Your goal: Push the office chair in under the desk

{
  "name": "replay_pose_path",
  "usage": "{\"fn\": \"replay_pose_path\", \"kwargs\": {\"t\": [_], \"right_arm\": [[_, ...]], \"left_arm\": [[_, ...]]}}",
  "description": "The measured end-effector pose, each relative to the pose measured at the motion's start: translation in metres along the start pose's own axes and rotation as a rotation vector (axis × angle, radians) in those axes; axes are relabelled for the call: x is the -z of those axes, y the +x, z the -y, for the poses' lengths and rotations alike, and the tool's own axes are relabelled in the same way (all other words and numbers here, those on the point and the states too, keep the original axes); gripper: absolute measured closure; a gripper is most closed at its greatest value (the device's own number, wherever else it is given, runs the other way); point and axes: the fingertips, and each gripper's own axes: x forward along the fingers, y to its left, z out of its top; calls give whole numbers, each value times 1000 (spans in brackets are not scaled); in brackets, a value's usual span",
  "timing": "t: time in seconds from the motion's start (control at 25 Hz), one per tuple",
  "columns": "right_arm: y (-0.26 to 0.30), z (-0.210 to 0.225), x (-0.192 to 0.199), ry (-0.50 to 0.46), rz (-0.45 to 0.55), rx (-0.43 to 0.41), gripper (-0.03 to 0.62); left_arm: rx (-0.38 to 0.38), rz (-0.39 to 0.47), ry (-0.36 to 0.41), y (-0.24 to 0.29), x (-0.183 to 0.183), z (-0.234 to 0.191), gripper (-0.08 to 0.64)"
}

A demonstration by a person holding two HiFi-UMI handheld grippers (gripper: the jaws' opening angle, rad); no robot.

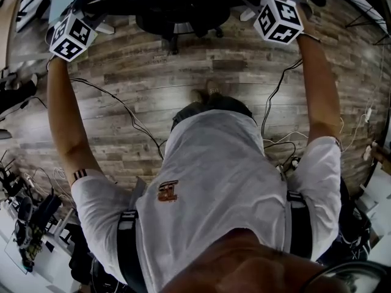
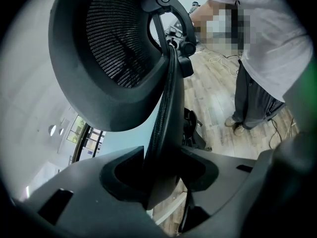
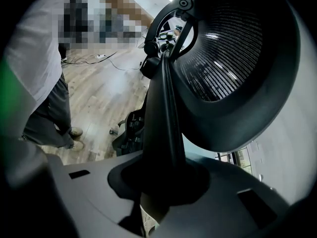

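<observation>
L gripper (image 2: 159, 178) clamped on left edge of chair (image 1: 177, 8) back, R gripper (image 3: 163, 182) clamped on right edge. Chair on wood floor (image 1: 153, 84), just ahead of person's feet (image 1: 206, 94). Mesh headrest (image 2: 111, 48) above both grips.

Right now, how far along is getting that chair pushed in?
Done: the left gripper and right gripper each clamp the back edge of the office chair. In hand: the push, arms stretched out, its wheeled base just ahead of the person's feet. Left: getting it under the desk, which I can't make out here.
</observation>
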Motion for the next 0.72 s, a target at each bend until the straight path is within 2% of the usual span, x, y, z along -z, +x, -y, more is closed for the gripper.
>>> {"fn": "replay_pose_path", "kwargs": {"t": [0.36, 0.52, 0.56, 0.64, 0.72], "right_arm": [[3, 5, 0, 0, -9, -7, 492], [5, 5, 2, -9, -8, 17, 491], [7, 5, 4, -15, -14, 30, 488], [9, 5, 9, -22, -34, 51, 464], [8, 7, 13, -8, -41, 67, 393]], "left_arm": [[-42, -16, 21, 4, 2, -8, 356], [-87, -18, 9, 8, 3, -9, 350], [-96, -20, 3, 9, 4, -7, 326], [-114, -25, -5, 9, 6, -4, 270], [-142, -22, -14, 6, 7, -4, 242]]}}
